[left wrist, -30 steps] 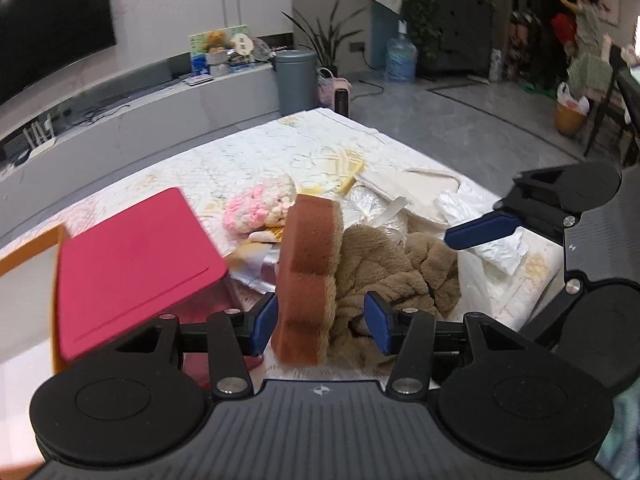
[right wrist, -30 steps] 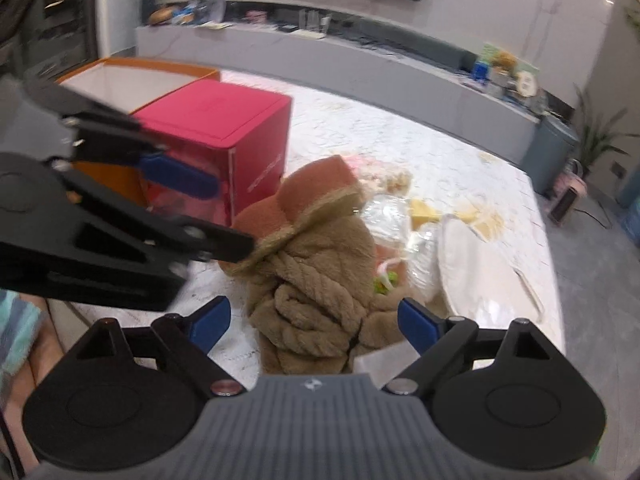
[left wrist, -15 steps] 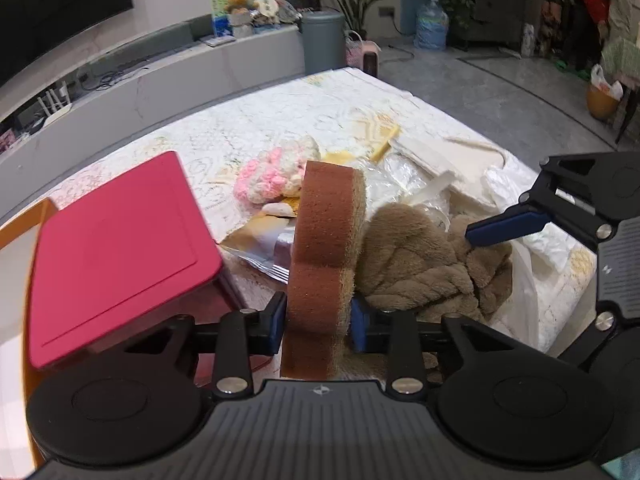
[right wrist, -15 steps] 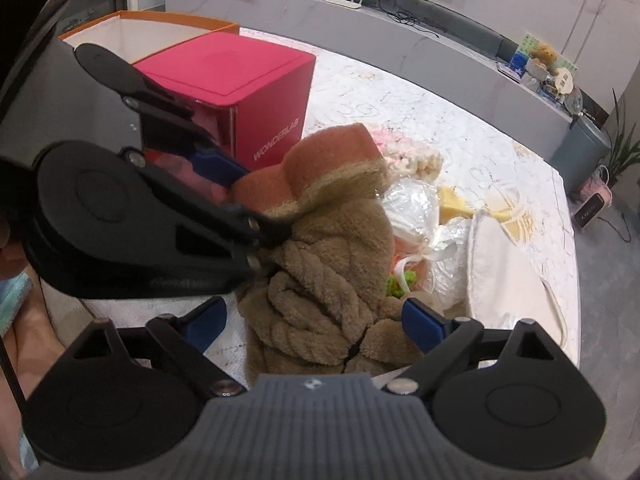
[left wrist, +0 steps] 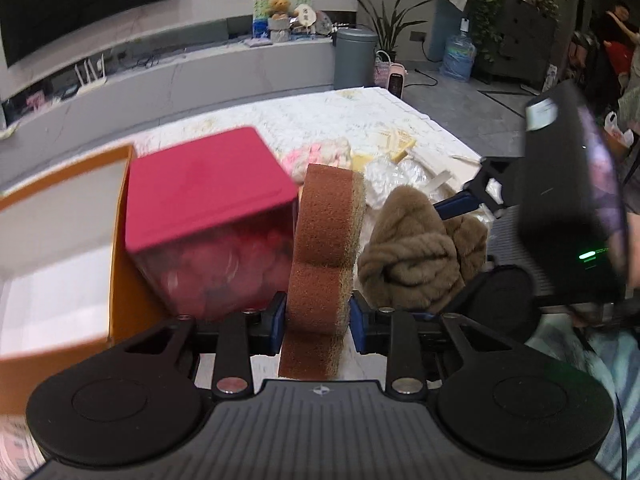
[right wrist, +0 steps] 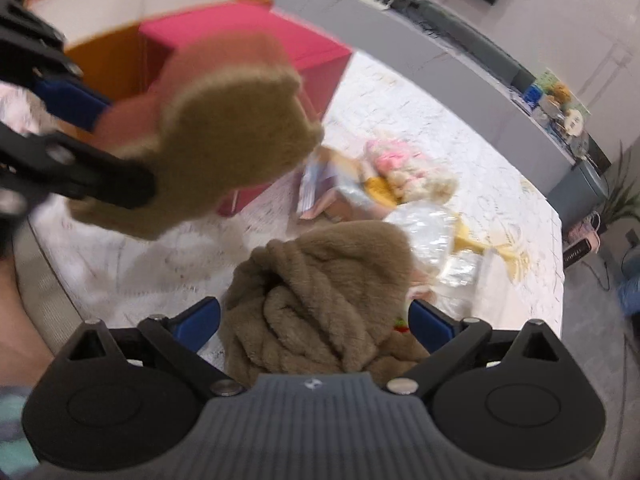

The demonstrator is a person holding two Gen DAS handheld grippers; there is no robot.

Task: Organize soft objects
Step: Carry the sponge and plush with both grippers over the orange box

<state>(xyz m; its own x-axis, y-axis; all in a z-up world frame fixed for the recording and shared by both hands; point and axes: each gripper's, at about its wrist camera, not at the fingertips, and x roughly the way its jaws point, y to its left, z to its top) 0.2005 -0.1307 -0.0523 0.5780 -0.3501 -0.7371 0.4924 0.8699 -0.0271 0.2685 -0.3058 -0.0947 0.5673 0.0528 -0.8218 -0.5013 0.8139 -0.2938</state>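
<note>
My left gripper (left wrist: 318,318) is shut on a brown bear-shaped sponge (left wrist: 326,240) and holds it upright above the table; the sponge also shows in the right wrist view (right wrist: 224,144), lifted and blurred. A brown furry knitted bundle (left wrist: 416,248) lies on the table to its right. My right gripper (right wrist: 314,320) is open with its blue fingers either side of that bundle (right wrist: 320,300), not closed on it. An orange box (left wrist: 60,240) with a white inside stands at the left, behind a red box (left wrist: 208,200).
A pink and cream plush toy (right wrist: 400,172), clear plastic bags (right wrist: 432,232), a foil packet (right wrist: 324,192) and yellow pieces (right wrist: 472,240) lie on the white patterned tablecloth (left wrist: 320,120). The table edge runs along the right, with floor beyond.
My left gripper closed on the sponge, lifted it off the bundle and carried it left toward the boxes. My right gripper stayed open around the brown bundle.
</note>
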